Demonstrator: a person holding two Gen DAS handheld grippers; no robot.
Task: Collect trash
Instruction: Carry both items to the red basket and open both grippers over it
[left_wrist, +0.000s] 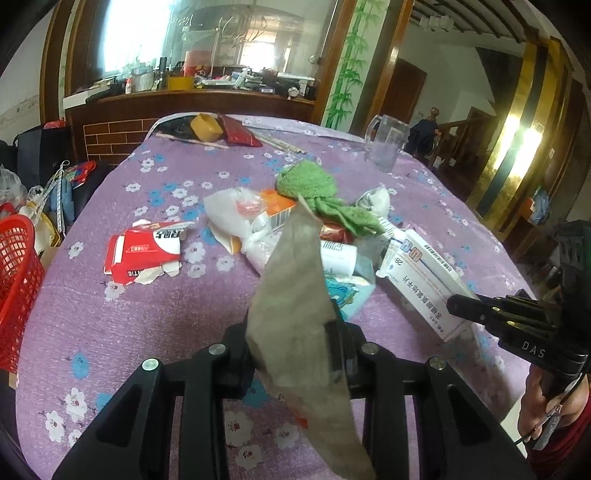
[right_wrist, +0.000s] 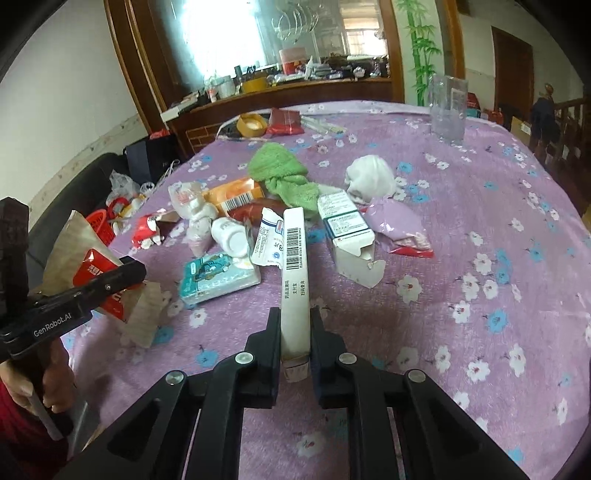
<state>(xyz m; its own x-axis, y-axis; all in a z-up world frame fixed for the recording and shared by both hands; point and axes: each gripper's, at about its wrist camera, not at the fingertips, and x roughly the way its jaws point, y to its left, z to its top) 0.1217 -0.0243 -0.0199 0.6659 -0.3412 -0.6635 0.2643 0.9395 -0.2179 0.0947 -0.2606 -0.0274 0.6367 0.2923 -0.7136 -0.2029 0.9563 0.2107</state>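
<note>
Left gripper: clamped on a flattened brown wrapper, held above the tabletop's near edge.
Right gripper: clenched on a long white medicine box, lifted at its near end.
Progress: early, I judge; two pieces in hand, none visibly binned.
Left to do: red torn carton, white bottle, tissue pack, open box, bags, all mid-tabletop.
Basket: red basket beyond the tabletop's left edge.
Room: near and right tabletop bare; clear jug at the far edge.
</note>
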